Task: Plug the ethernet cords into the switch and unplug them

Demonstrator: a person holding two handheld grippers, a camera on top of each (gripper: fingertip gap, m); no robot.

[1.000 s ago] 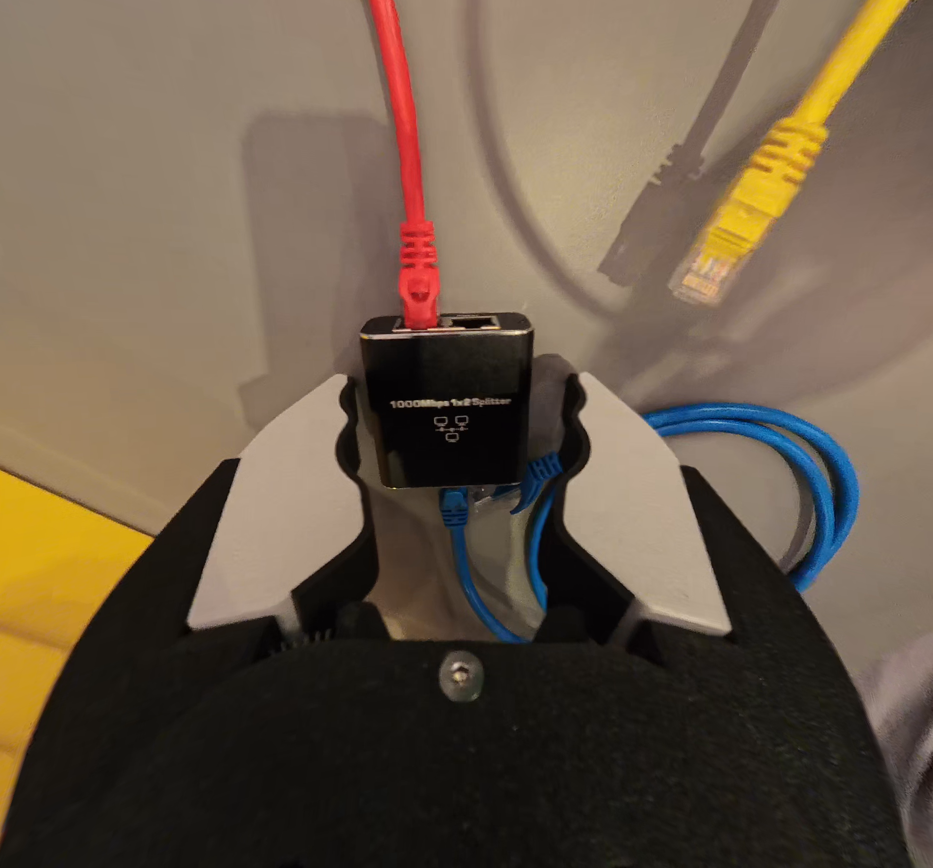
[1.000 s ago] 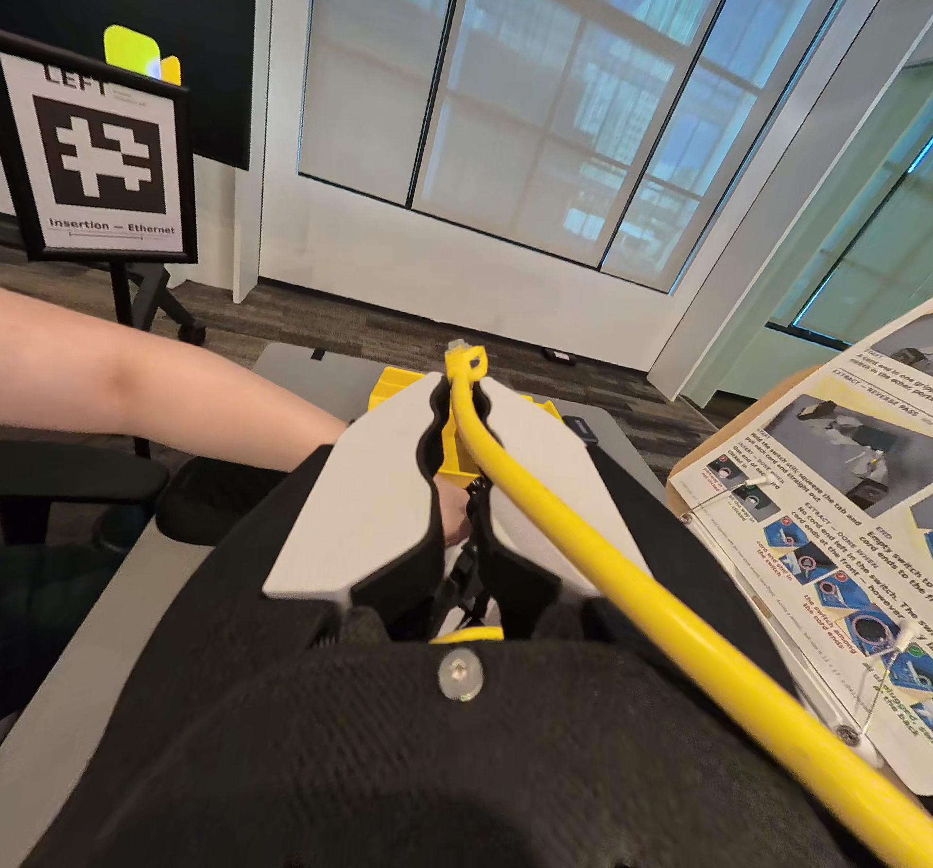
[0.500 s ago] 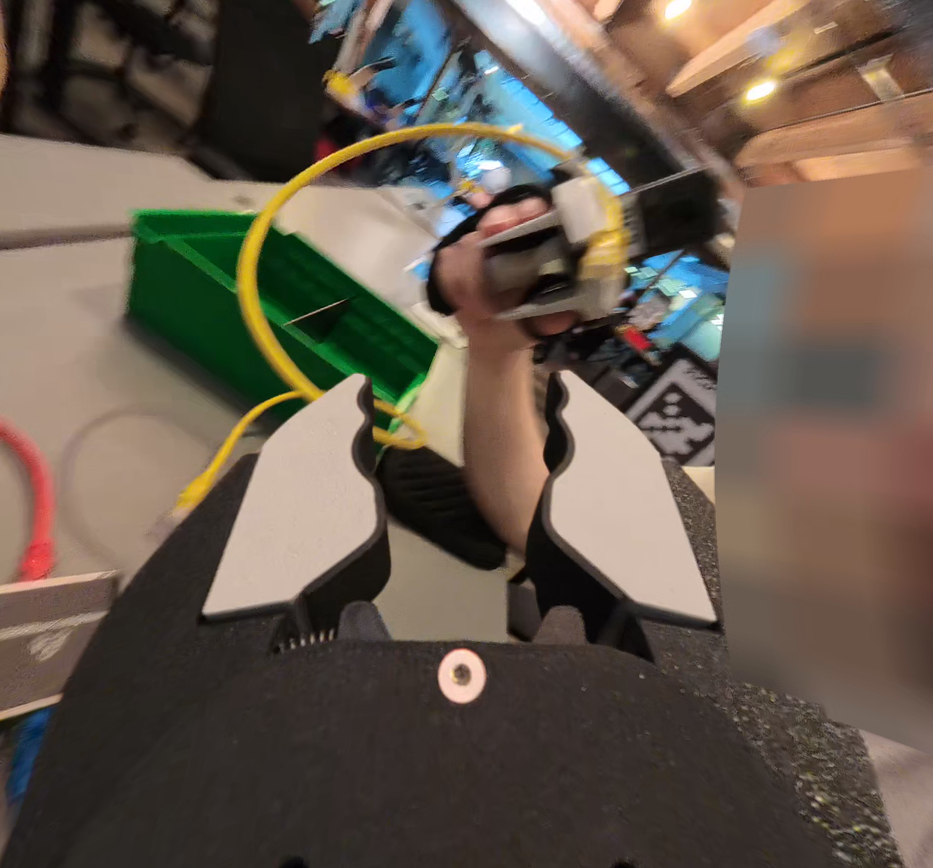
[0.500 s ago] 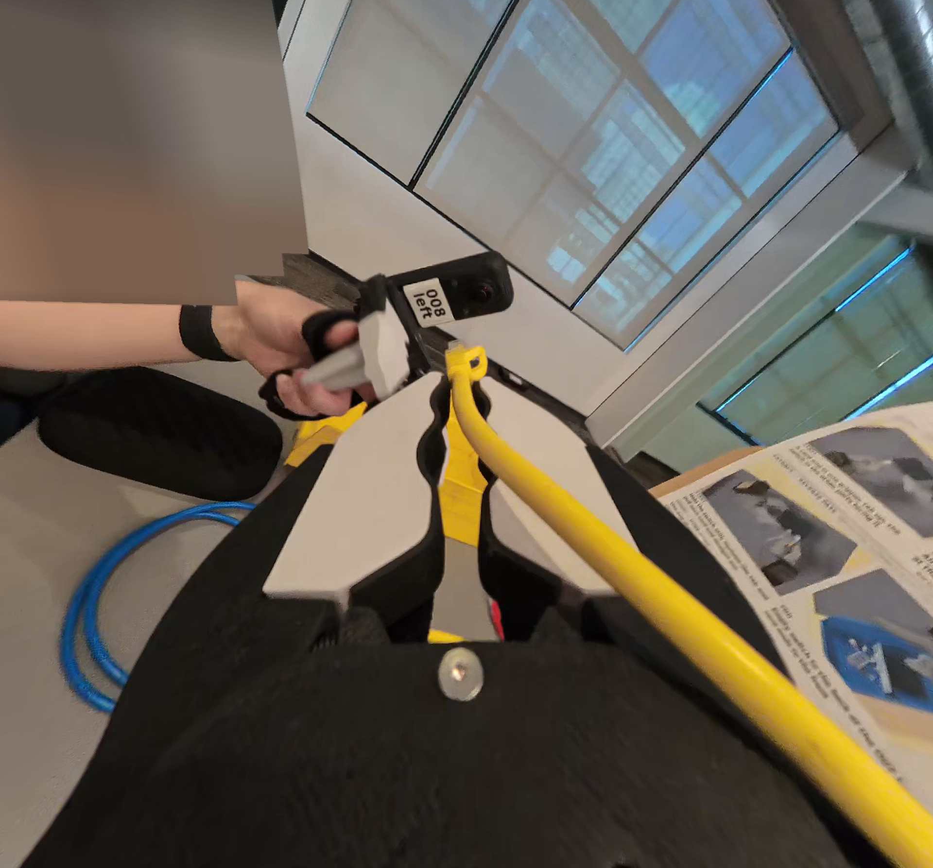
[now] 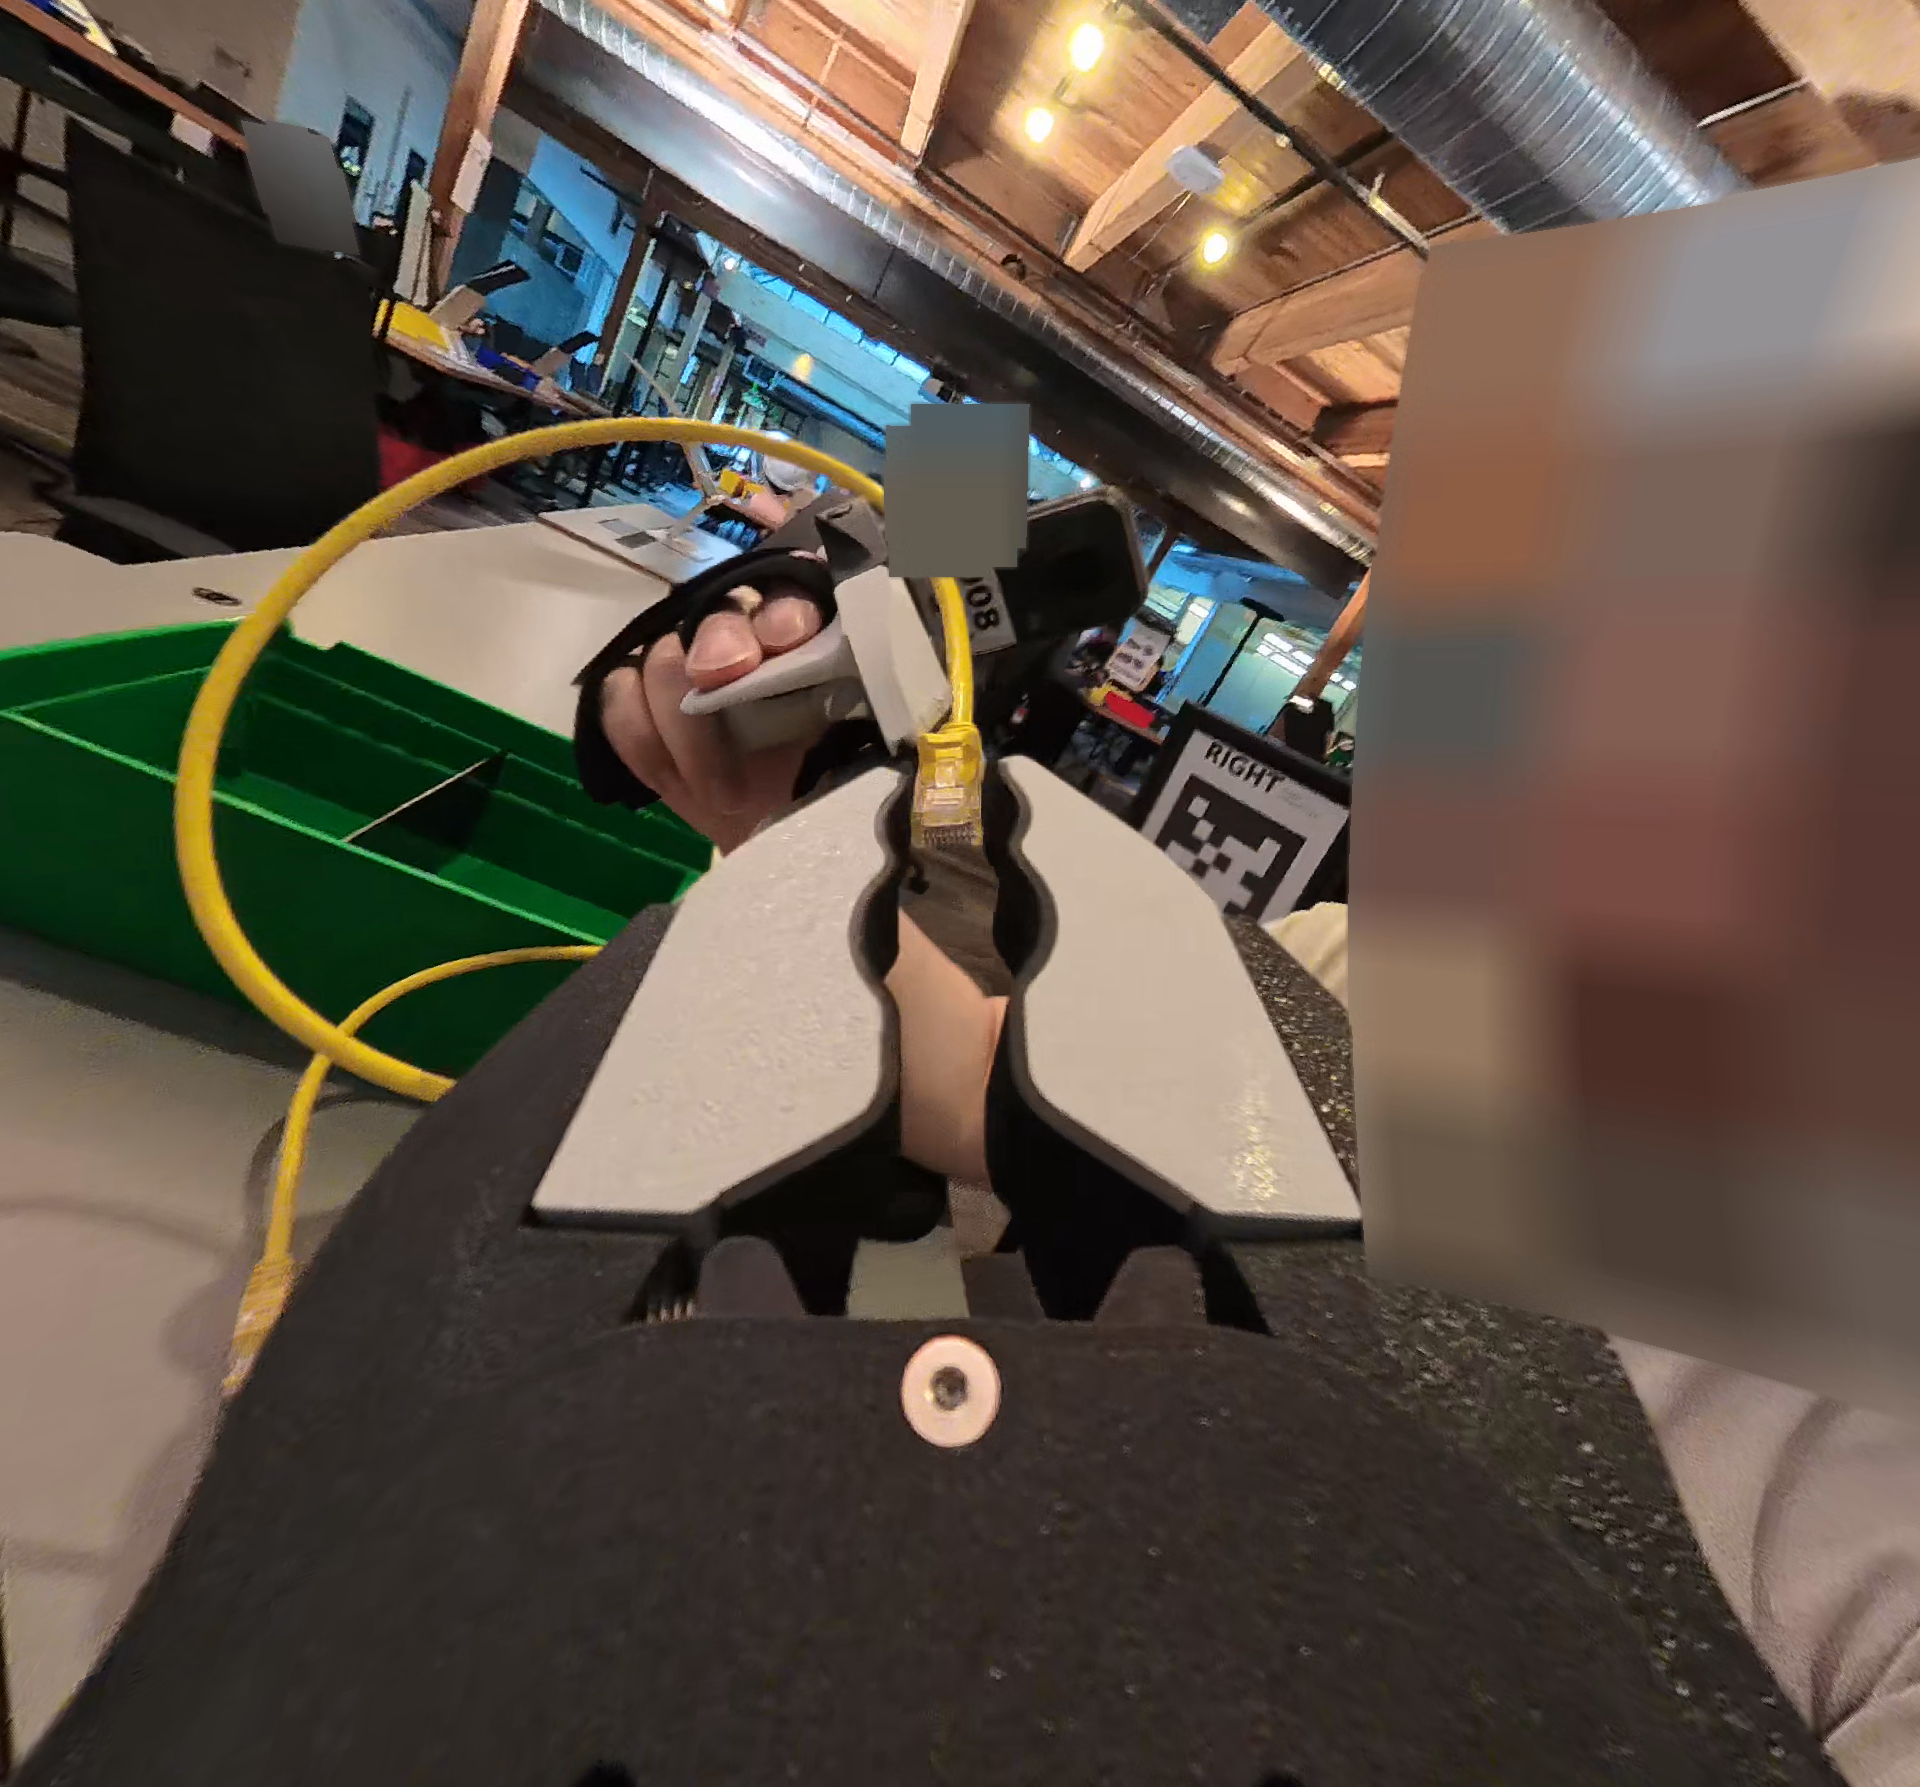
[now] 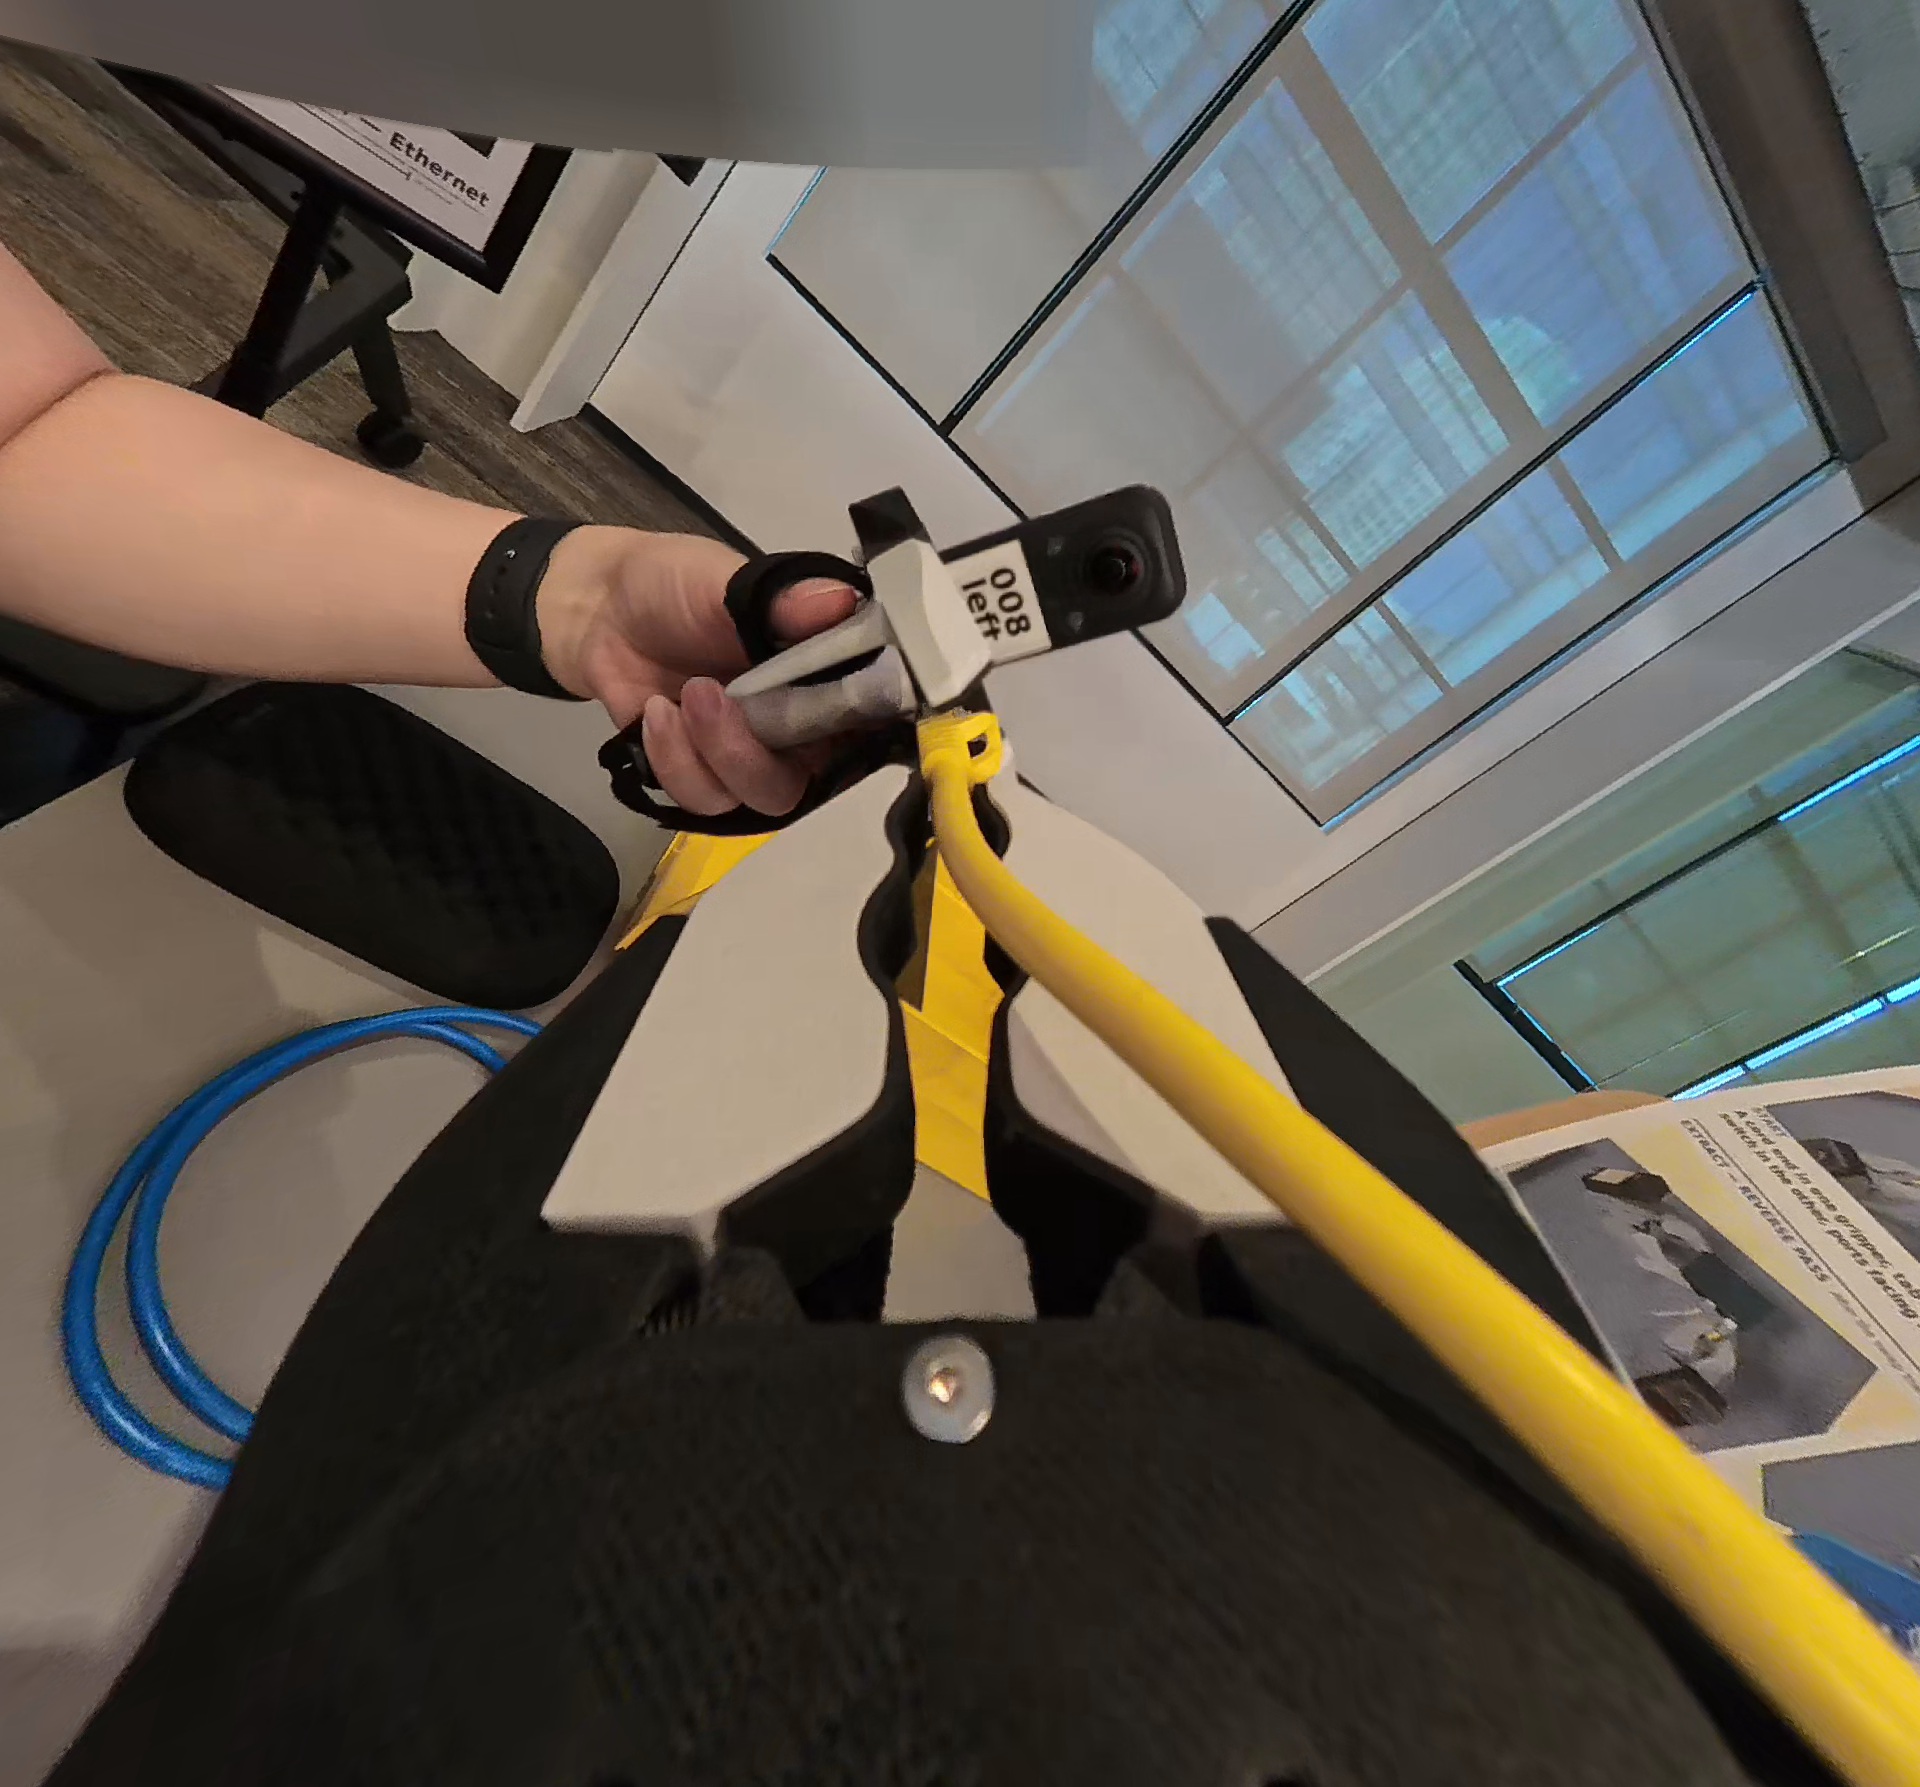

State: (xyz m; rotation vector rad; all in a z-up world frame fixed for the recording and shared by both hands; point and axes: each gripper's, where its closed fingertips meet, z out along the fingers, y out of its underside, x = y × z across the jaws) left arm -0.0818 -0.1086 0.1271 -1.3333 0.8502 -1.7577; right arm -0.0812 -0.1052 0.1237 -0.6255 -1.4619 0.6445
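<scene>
Fingers, right gripper (image 6: pixel 951 781): clamping the yellow cord (image 6: pixel 1195 1041) just behind its plug.
Fingers, left gripper (image 5: pixel 951 779): standing narrowly parted, gripping nothing; the plug (image 5: pixel 943 792) is seemingly hanging at their tips, 12 o'clock.
Switch: not showing in either view.
Risk: left gripper closing off-centre, twisting the plug and possibly snapping its latch.

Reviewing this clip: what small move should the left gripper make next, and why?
Probably close the left gripper gently on the yellow plug. Its jaws stand slightly parted and empty, with the plug hanging at their tips, while the right gripper pinches the yellow cord just behind it. No switch is in view.
</scene>
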